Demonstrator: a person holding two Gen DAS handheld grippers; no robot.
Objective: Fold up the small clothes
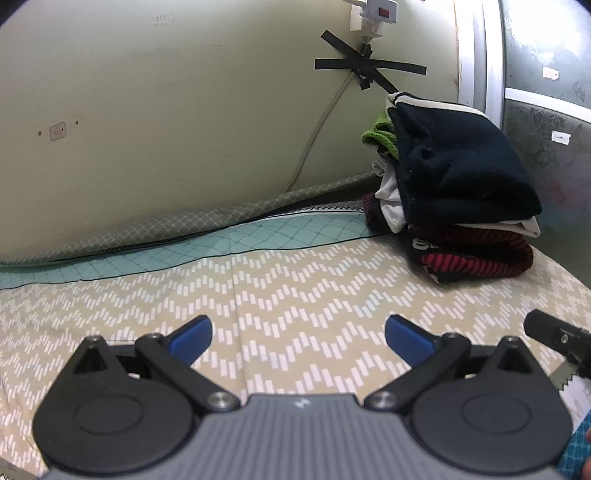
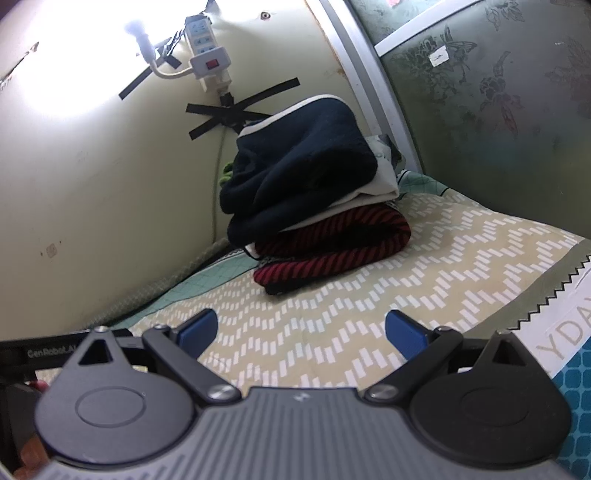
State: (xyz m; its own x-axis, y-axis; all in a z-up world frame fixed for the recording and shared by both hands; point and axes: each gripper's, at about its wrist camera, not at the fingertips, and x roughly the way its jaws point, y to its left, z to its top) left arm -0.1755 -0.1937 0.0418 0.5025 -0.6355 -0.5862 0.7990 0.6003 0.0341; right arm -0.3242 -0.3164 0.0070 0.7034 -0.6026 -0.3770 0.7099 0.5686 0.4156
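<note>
Left wrist view is cutting off several things: the power strip (image 1: 373,14) at the top edge is showing only its lower end, and the right gripper (image 1: 557,338) is entering at the right edge as a dark block, its fingers out of frame there. A sliver of a hand (image 1: 587,458) is showing at the bottom right corner, too little to read. In the clothes pile (image 1: 450,184), the green item (image 1: 378,134) and the white pieces are mostly lying hidden behind the dark navy garment (image 1: 461,158) on top; how many items are stacked cannot be counted. White lettering on the striped garment (image 1: 476,254) at the bottom is partly folded under and illegible.

Right wrist view is blowing out around the lamp (image 2: 136,33), washing the wall (image 2: 74,166) there. The left gripper (image 2: 40,354) is appearing at the left edge as a black bar with part of a printed label. Printed letters on the bed sheet (image 2: 332,325) at the right are cropped.

The left gripper (image 1: 298,338) is holding its blue fingers (image 1: 192,338) wide apart, gripping nothing, hanging over bare sheet (image 1: 295,295); whether the tips are touching the fabric is unclear, probably not. The right gripper (image 2: 301,338) is likewise standing spread wide with fingers (image 2: 197,332) empty above the sheet.

The pile is sitting on the bed in the far corner, against the wall and beside the patterned panel (image 2: 498,110), well apart from both grippers. It is leaning somewhat, the navy garment overhanging the striped one.
</note>
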